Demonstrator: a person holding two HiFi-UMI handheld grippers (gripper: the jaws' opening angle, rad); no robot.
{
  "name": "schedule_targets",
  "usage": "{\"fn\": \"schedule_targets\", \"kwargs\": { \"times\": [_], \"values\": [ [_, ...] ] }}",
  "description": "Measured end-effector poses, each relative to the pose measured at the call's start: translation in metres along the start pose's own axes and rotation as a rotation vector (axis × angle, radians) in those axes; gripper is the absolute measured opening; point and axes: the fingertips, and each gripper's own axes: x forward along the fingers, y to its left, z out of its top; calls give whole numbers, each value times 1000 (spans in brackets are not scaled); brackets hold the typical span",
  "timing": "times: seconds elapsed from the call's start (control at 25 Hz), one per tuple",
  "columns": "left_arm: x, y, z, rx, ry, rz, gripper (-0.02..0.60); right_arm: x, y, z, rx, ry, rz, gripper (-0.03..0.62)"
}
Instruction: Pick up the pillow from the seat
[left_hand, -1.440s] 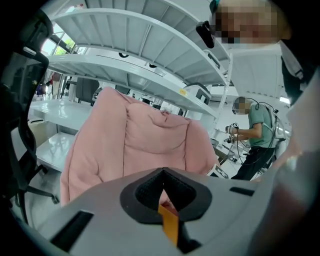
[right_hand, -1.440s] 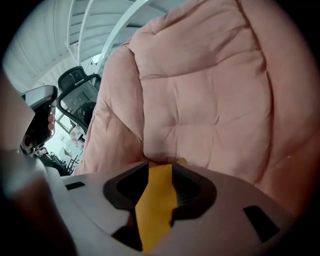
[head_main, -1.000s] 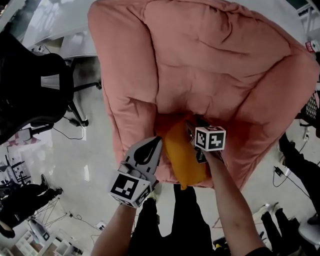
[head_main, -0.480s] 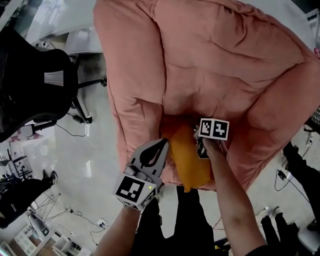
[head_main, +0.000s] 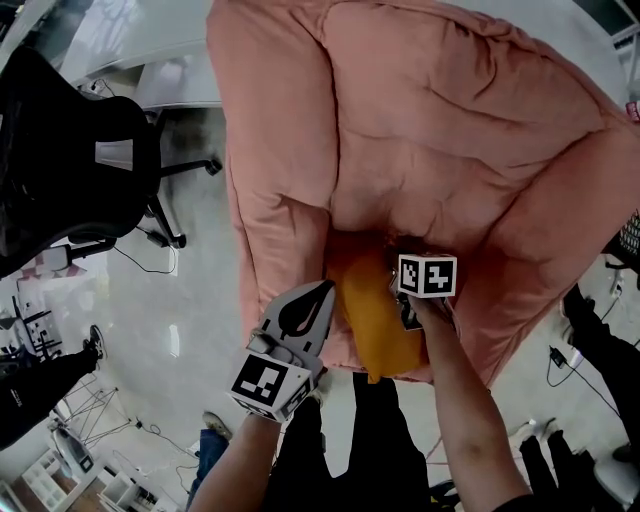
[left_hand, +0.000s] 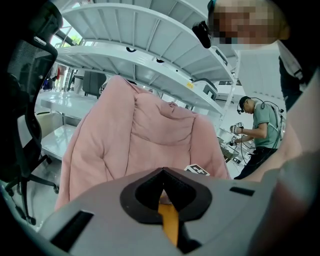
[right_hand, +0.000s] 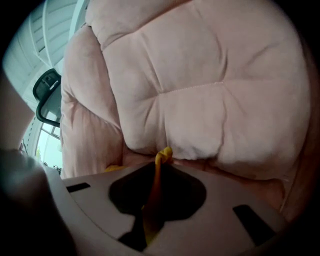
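Observation:
An orange pillow (head_main: 378, 325) lies on the front of a big pink padded seat (head_main: 420, 130). My left gripper (head_main: 322, 296) is at the pillow's left edge, shut on a fold of its orange fabric (left_hand: 169, 222). My right gripper (head_main: 405, 312) is at the pillow's right side, mostly hidden under its marker cube. Its jaws are closing, with a pinched strip of the pillow (right_hand: 155, 187) between them and a knotted corner sticking out past the tips. The right gripper (right_hand: 159, 167) faces the seat's back cushion (right_hand: 200, 90).
A black office chair (head_main: 70, 170) stands left of the seat on the pale floor, with a white desk (head_main: 150, 50) behind it. Cables lie on the floor at right. Another person (left_hand: 260, 130) stands beyond the seat, under white shelving (left_hand: 150, 45).
The right gripper's jaws have come together on the pillow's right side. The left gripper keeps its hold on the left edge. The pillow has barely shifted.

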Motion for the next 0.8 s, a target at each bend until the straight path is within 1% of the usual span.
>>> {"fn": "schedule_targets", "kwargs": {
  "times": [0.16,0.24,0.4,0.64,0.8],
  "values": [
    [-19,1,6,-7,-6,-7,6,-28,24,-3,-46,-71,4,31],
    [-31,2,9,-5,-24,-5,6,-45,38,-7,-75,-107,10,31],
    [-49,-10,16,12,-58,-40,6,-93,55,-10,-100,-205,-12,29],
    [-79,-33,22,36,-73,-71,6,-160,79,-31,-98,-329,-44,25],
    [-103,-50,26,58,-85,-84,6,-194,91,-49,-83,-383,-60,25]
  ]
}}
